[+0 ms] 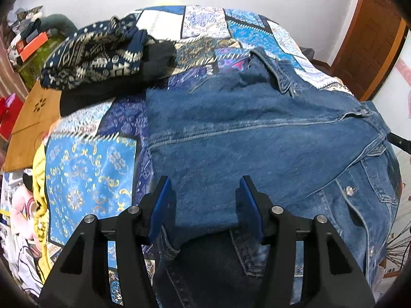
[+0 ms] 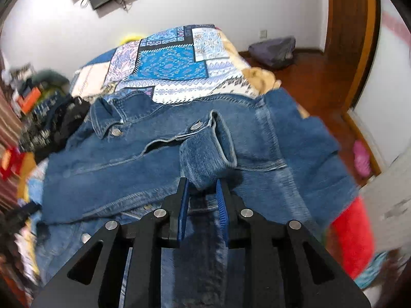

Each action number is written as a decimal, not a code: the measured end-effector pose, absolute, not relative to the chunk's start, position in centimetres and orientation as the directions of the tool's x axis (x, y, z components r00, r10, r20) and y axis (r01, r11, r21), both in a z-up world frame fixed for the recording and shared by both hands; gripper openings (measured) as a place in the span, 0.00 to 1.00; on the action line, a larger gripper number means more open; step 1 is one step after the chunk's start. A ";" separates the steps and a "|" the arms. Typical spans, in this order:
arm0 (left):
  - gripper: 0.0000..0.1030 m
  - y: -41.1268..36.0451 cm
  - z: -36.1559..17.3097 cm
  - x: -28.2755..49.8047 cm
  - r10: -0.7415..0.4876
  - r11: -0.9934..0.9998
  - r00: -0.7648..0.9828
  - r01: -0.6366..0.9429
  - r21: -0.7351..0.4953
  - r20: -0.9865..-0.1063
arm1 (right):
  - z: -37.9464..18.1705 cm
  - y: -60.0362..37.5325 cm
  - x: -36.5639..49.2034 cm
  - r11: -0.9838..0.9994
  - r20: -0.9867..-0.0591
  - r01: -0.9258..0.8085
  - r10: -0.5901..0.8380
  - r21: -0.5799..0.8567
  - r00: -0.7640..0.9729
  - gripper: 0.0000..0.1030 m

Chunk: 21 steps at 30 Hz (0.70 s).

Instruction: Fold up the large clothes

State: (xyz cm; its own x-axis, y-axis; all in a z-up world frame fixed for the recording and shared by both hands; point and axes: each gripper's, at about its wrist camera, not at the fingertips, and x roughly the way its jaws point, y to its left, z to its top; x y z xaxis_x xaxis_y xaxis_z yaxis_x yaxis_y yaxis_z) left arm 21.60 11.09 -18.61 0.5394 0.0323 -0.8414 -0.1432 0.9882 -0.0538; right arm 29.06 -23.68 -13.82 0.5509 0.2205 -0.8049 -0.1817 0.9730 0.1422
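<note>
A blue denim jacket [image 1: 257, 141] lies spread on a bed with a blue patchwork quilt [image 1: 84, 177]. My left gripper [image 1: 205, 187] is open, its jaws wide apart just above the folded denim, holding nothing. In the right wrist view the jacket [image 2: 128, 159] lies with its collar to the far left. My right gripper [image 2: 203, 187] is shut on the sleeve cuff [image 2: 205, 154], which stands up between the blue pads with a metal button [image 2: 196, 126] at its far end.
A pile of patterned navy and black clothes [image 1: 102, 56] sits on the far left of the bed. Clutter lies at the left edge. A red cloth [image 2: 352, 233] hangs at the right. A grey bag [image 2: 274, 48] sits on the wooden floor by the door.
</note>
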 end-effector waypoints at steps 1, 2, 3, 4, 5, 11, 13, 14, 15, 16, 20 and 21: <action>0.53 10.9 -18.2 21.8 0.035 0.989 0.549 -0.139 -0.050 -0.835 | -13.5 -23.7 28.8 0.974 -0.801 -0.192 0.208 0.119 0.561 0.19; 0.53 10.7 -17.8 21.9 0.038 0.990 0.559 -0.137 -0.047 -0.828 | -13.1 -23.8 28.4 0.973 -0.795 -0.208 0.204 0.100 0.571 0.19; 0.53 10.5 -17.3 22.1 0.040 0.990 0.570 -0.134 -0.045 -0.821 | -12.8 -24.0 28.1 0.971 -0.791 -0.218 0.209 0.099 0.574 0.19; 0.53 10.3 -16.7 22.3 0.040 0.990 0.581 -0.131 -0.045 -0.813 | -12.6 -24.0 27.9 0.970 -0.789 -0.223 0.214 0.101 0.575 0.20; 0.53 10.2 -16.3 22.4 0.037 0.991 0.592 -0.128 -0.049 -0.805 | -12.3 -24.3 27.7 0.968 -0.785 -0.226 0.223 0.109 0.578 0.23; 0.53 9.0 -13.3 23.6 0.021 0.992 0.654 -0.110 -0.067 -0.757 | -10.5 -26.8 26.8 0.973 -0.733 -0.181 0.228 0.144 0.641 0.53; 0.57 8.5 -12.6 23.9 0.019 0.992 0.668 -0.106 -0.070 -0.744 | -10.5 -28.3 26.9 0.977 -0.721 -0.135 0.213 0.165 0.659 0.54; 0.58 8.4 -12.4 23.9 0.017 0.992 0.673 -0.105 -0.072 -0.739 | -10.7 -29.1 27.2 0.979 -0.723 -0.104 0.201 0.177 0.661 0.54; 0.59 8.1 -12.3 24.0 0.017 0.992 0.678 -0.104 -0.073 -0.735 | -11.2 -30.1 27.6 0.979 -0.732 -0.067 0.190 0.195 0.655 0.55; 0.60 7.9 -12.2 24.1 0.018 0.992 0.679 -0.102 -0.070 -0.734 | -11.7 -31.0 27.9 0.977 -0.742 -0.037 0.183 0.209 0.645 0.54; 0.60 7.1 -12.8 24.4 0.019 0.994 0.670 -0.093 -0.058 -0.742 | -14.6 -35.2 29.1 0.952 -0.787 0.119 0.158 0.282 0.597 0.55; 0.60 6.9 -13.1 24.5 0.021 0.994 0.665 -0.092 -0.054 -0.747 | -15.5 -36.3 29.3 0.938 -0.798 0.161 0.161 0.306 0.580 0.55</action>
